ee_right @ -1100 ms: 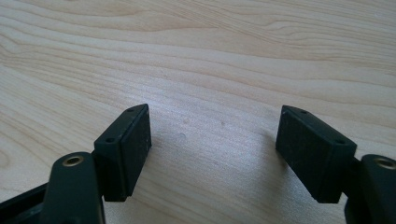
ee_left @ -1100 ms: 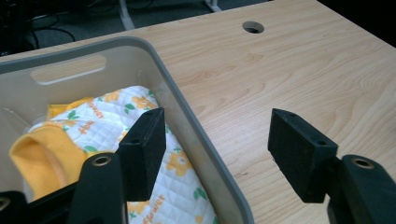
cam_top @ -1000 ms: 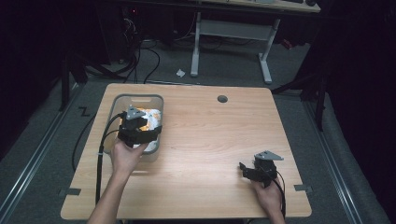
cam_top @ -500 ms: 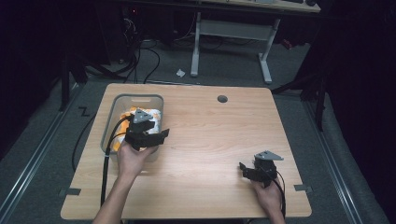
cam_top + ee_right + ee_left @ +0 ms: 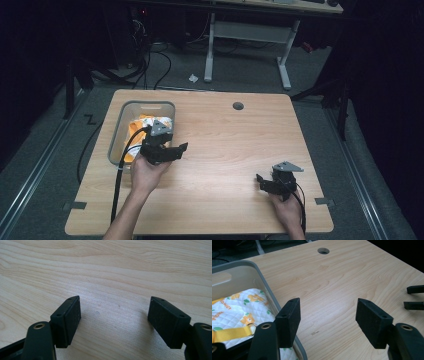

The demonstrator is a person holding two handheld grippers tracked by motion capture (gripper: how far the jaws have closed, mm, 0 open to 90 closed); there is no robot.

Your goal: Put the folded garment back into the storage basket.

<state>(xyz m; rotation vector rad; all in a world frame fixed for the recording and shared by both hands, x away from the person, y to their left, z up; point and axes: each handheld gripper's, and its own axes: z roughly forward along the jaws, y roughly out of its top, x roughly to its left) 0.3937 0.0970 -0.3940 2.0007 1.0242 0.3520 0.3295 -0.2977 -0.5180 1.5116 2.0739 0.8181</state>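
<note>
Left gripper (image 5: pixel 176 150) (spread, empty) points right beside the bin (image 5: pixel 120 129); right gripper (image 5: pixel 263 181) spread.

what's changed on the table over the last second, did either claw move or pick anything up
The left claw moved out of the grey bin toward the person and to the right; it now sits past the bin's right rim over bare table, jaws open and empty. The white flowered cloth with the yellow strap lies in the bin. The right claw stayed low near the table's front right, open, holding nothing.
</note>
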